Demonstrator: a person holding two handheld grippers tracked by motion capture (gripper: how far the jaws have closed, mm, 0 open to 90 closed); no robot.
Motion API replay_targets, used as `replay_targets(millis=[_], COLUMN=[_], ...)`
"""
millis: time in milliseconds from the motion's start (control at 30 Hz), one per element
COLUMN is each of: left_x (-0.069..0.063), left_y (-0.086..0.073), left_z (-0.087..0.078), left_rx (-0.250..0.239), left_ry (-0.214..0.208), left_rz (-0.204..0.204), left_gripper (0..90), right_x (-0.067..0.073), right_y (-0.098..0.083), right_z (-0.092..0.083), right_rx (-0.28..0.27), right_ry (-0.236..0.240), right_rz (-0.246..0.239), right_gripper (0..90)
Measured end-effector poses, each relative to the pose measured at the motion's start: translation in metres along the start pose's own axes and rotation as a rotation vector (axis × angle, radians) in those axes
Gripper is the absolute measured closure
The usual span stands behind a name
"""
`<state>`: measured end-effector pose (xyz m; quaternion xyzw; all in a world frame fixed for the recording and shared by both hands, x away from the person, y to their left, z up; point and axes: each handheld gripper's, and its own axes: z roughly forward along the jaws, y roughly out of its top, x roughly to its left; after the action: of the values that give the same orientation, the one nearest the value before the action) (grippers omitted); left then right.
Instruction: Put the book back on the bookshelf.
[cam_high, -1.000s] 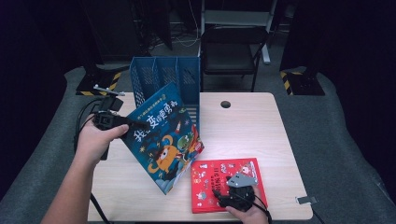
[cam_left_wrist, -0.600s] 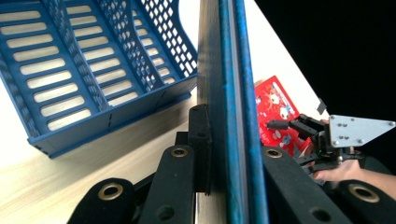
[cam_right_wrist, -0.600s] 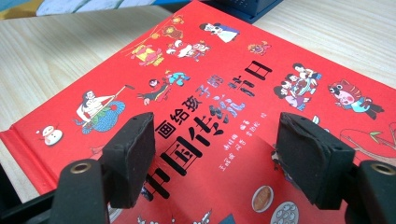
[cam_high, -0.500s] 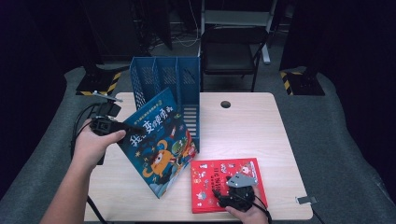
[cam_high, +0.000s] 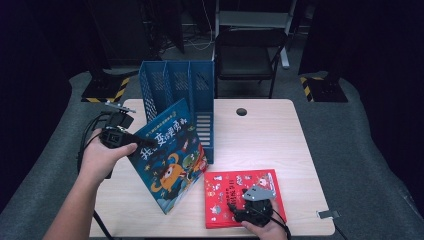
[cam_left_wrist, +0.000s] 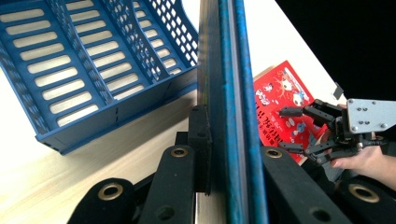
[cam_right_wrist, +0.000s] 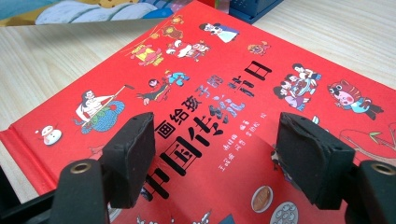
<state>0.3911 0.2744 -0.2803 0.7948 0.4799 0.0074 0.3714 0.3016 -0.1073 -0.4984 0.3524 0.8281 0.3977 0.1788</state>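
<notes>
A: Wooden table (cam_high: 260, 135), dark room behind it, folding chair (cam_high: 247, 55) at the far side. Where is your left gripper (cam_high: 131, 140), and what has changed?

B: Your left gripper is clamped on the upper left edge of the blue picture book (cam_high: 172, 160); the left gripper view shows the jaws pressed on both covers. You hold the book tilted, its lower corner near the table's near edge. Compared with a second ago, it has swung slightly left and leans closer to the blue file rack (cam_high: 180, 95), overlapping the rack's front.

A: And your right gripper (cam_high: 235, 210)?

B: Unchanged. It rests at the near right over the red picture book (cam_high: 240, 192), which lies flat on the table. Its jaws stand apart above the cover, with the pads (cam_right_wrist: 133, 154) either side of the printed title, gripping nothing.
</notes>
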Motion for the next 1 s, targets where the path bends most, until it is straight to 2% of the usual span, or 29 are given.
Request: replay_targets(millis=[167,367,700,1000], left_x=[-0.007,-0.010,-0.012,-0.013], left_y=[0.003,0.007,0.016,0.021], left_z=[-0.007,-0.014,-0.025,-0.037], left_rx=[0.011,0.007,-0.011,-0.005], left_ry=[0.004,0.003,0.005,0.002], left_rz=[0.022,0.027,0.019,0.020], left_gripper=[82.6,82.5,82.6,82.5], right_x=[0.001,0.000,0.000,0.000], right_y=[0.000,0.000,0.000,0.000], right_z=[0.000,0.000,0.000,0.000], right_rx=[0.000,-0.001,0.001,0.001], right_ry=[-0.005,-0.003,0.000,-0.003], right_rz=[0.002,0.000,-0.002,0.002], right_gripper=[28.0,28.0,28.0,28.0])
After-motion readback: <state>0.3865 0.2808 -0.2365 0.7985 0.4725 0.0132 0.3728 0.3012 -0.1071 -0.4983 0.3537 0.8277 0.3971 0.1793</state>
